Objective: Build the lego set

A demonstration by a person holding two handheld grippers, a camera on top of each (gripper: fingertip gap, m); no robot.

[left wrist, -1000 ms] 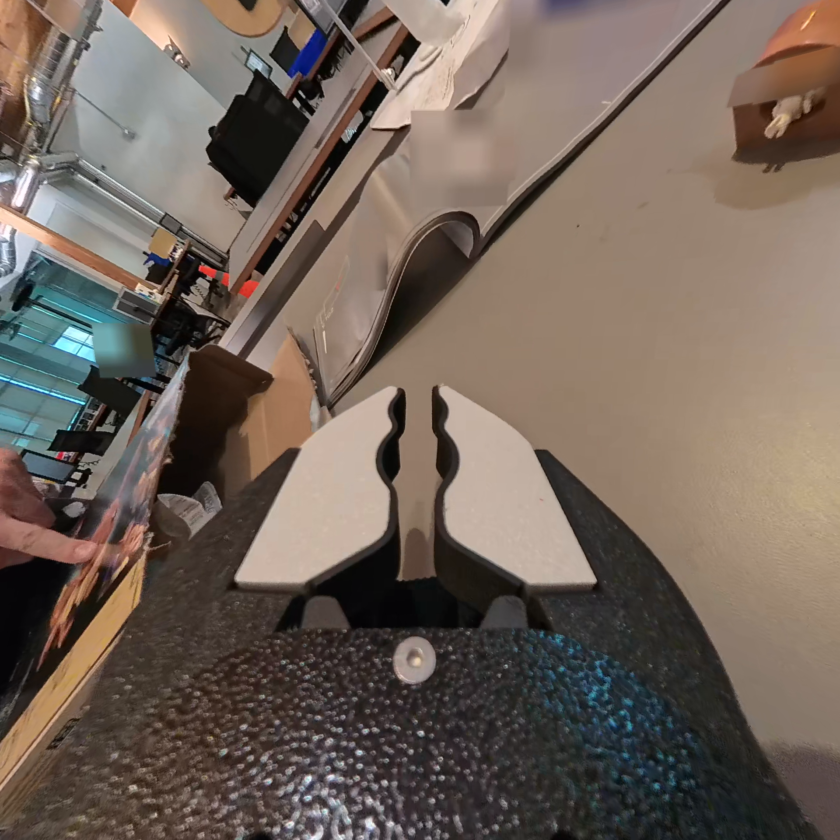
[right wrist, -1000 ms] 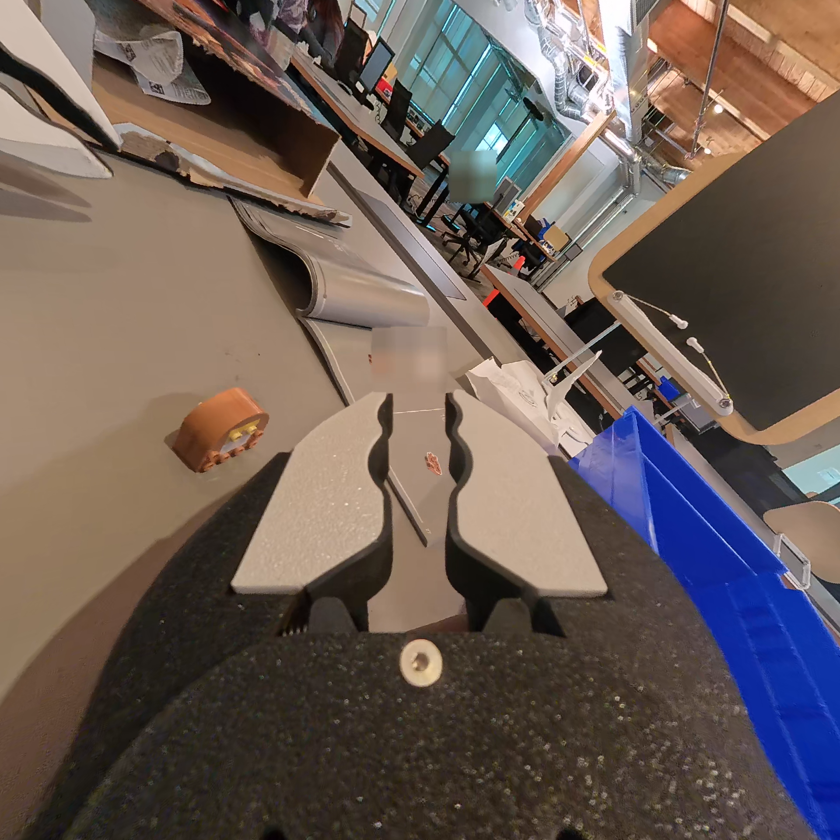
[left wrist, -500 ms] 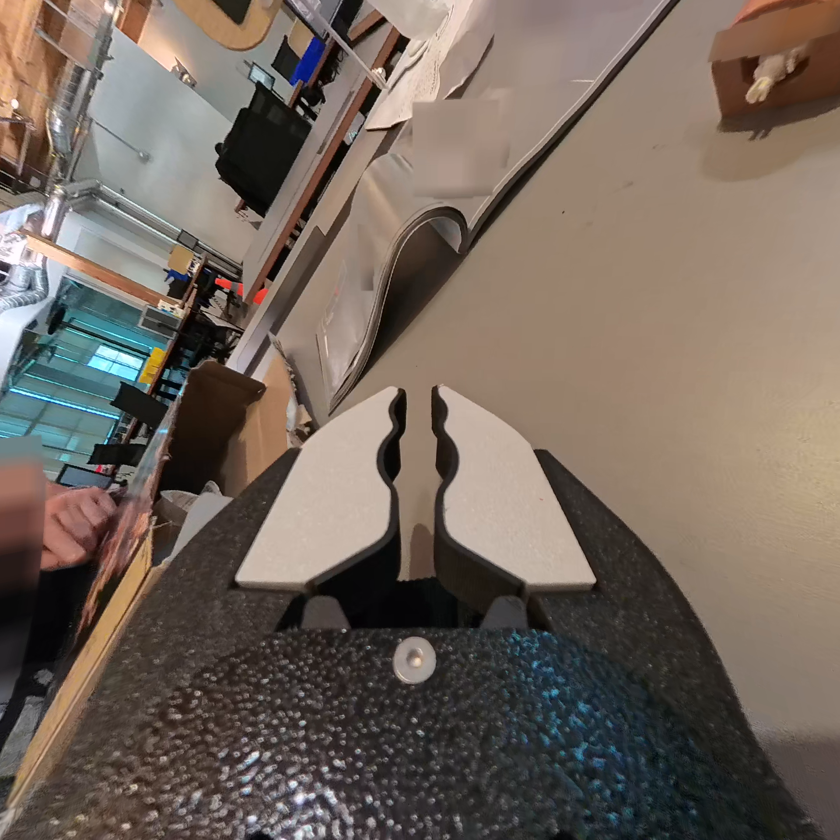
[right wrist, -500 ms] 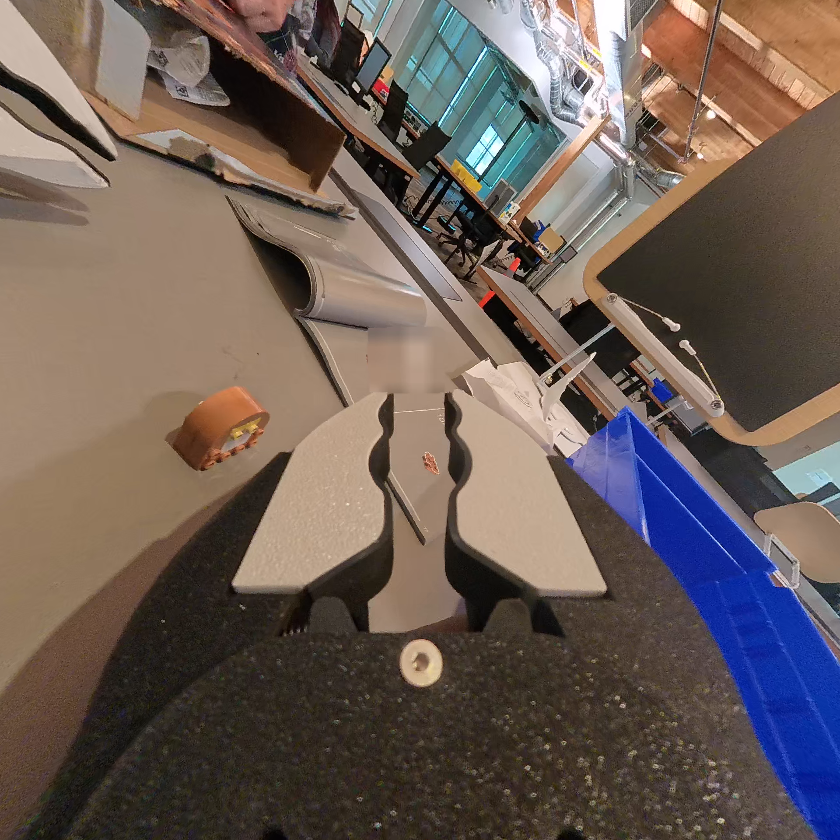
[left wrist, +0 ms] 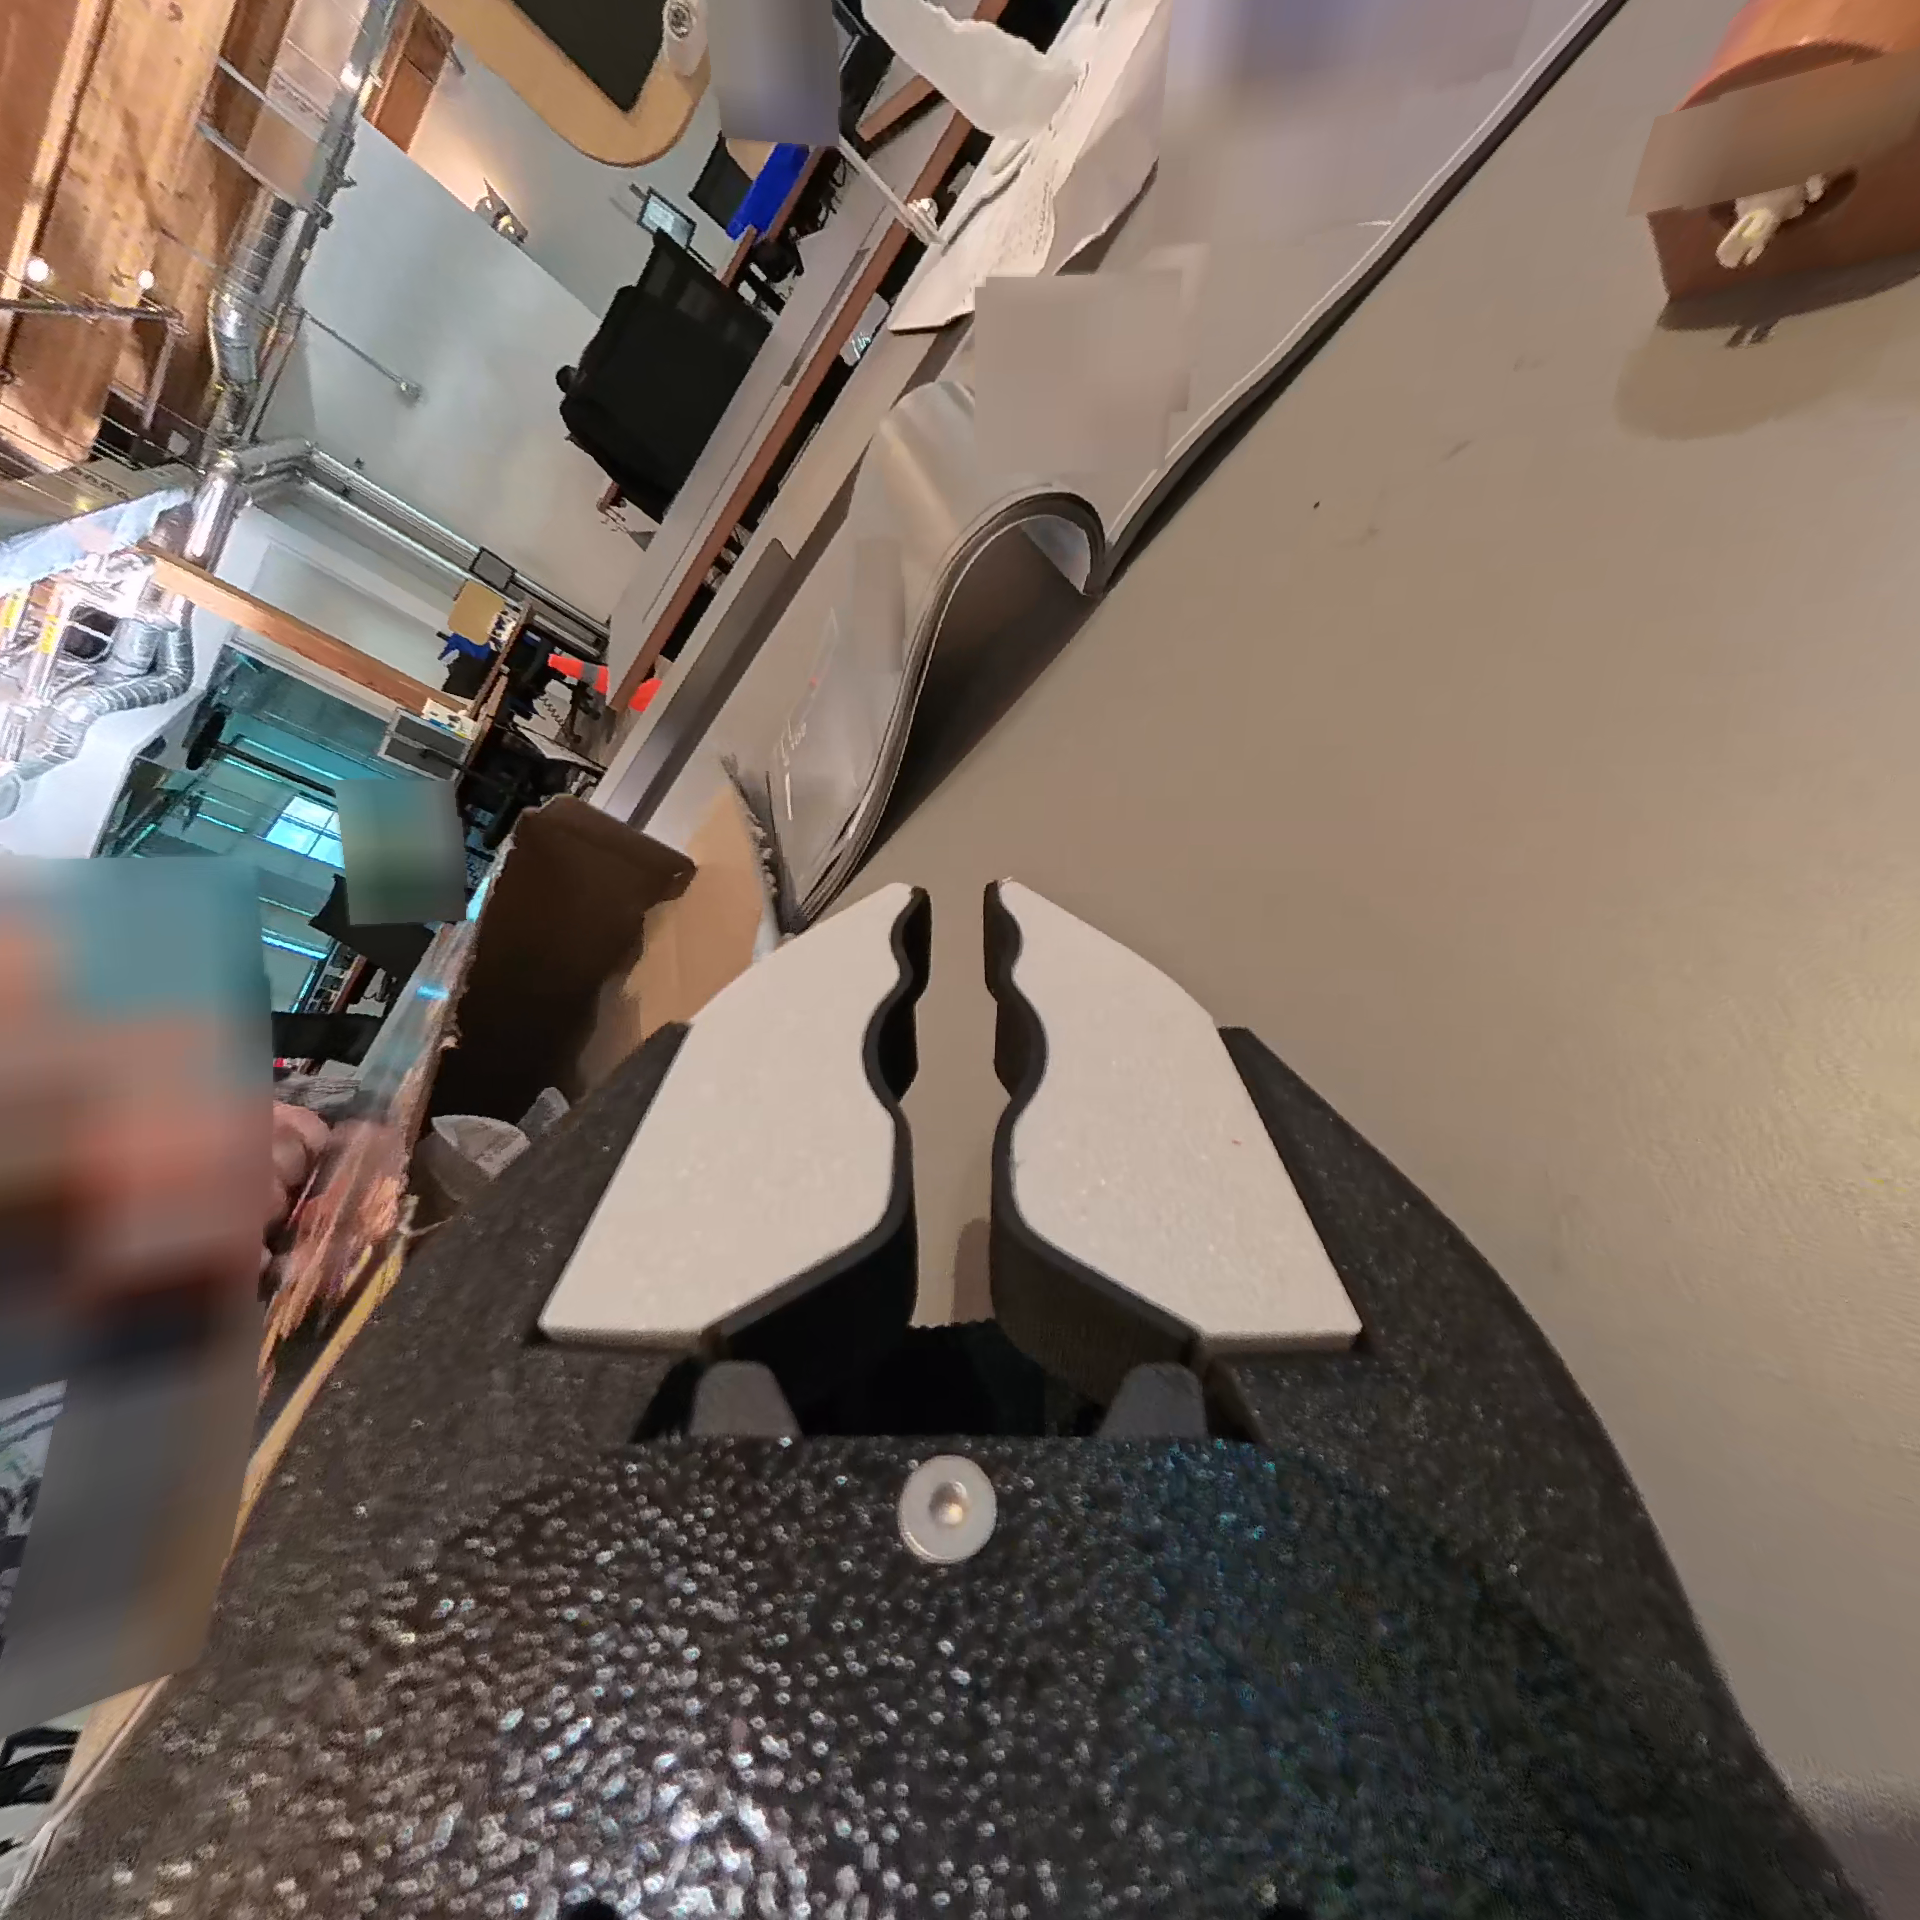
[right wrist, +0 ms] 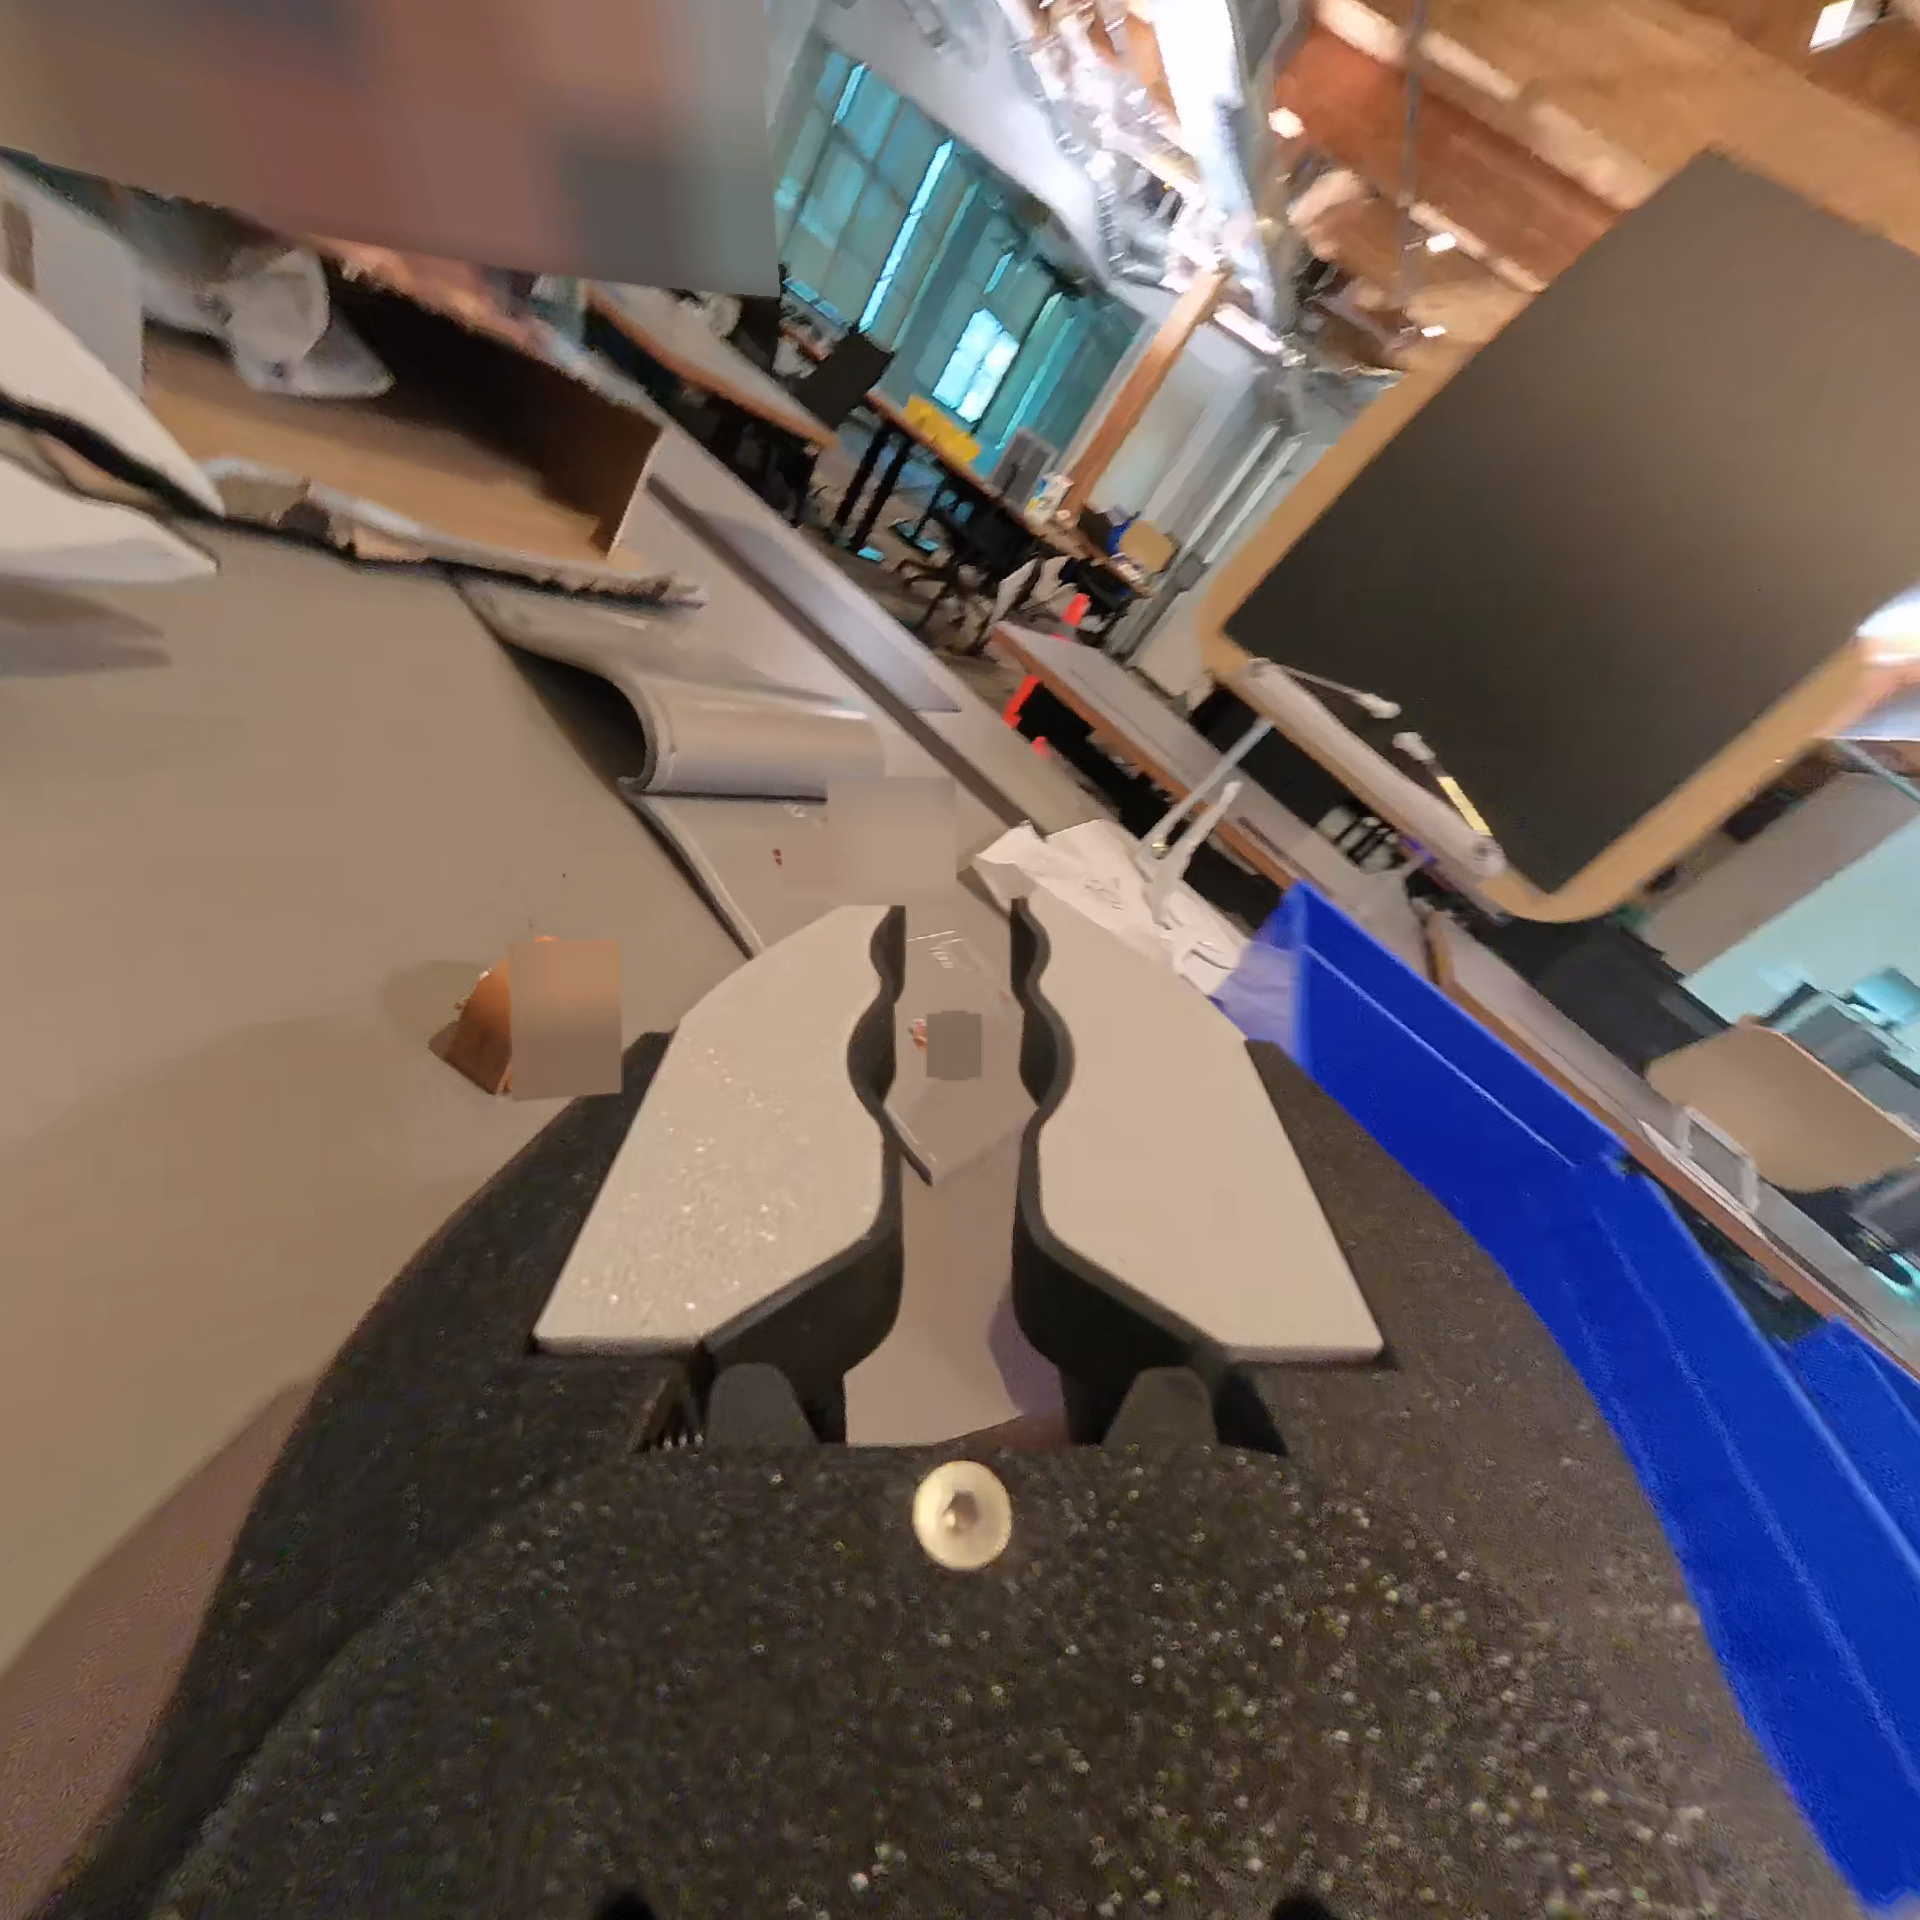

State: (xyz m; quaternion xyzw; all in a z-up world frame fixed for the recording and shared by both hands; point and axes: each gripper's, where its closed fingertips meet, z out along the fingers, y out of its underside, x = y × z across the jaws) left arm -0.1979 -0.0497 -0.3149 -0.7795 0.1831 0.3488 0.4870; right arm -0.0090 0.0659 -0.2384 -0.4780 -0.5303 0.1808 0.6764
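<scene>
- The left gripper (left wrist: pixel 957 904) hangs low over the grey table (left wrist: pixel 1455 935), its jaws a narrow slit apart with only bare table showing between them.
- The right gripper (right wrist: pixel 956 920) has its jaws spread a little wider, nothing pinched; through the gap shows the corner of an open booklet (right wrist: pixel 790 748) lying on the table.
- A small brown block (left wrist: pixel 1787 208) sits in the upper right of the left view, well apart from the jaws and partly blurred over; in the right view it lies at middle left, just beside the left jaw.
- A cardboard box (left wrist: pixel 582 935) stands at middle left of the left view; a hand (left wrist: pixel 296 1153) at its edge is mostly hidden.
- A blue bin (right wrist: pixel 1558 1195) runs off the right edge of the right view, cut off.
</scene>
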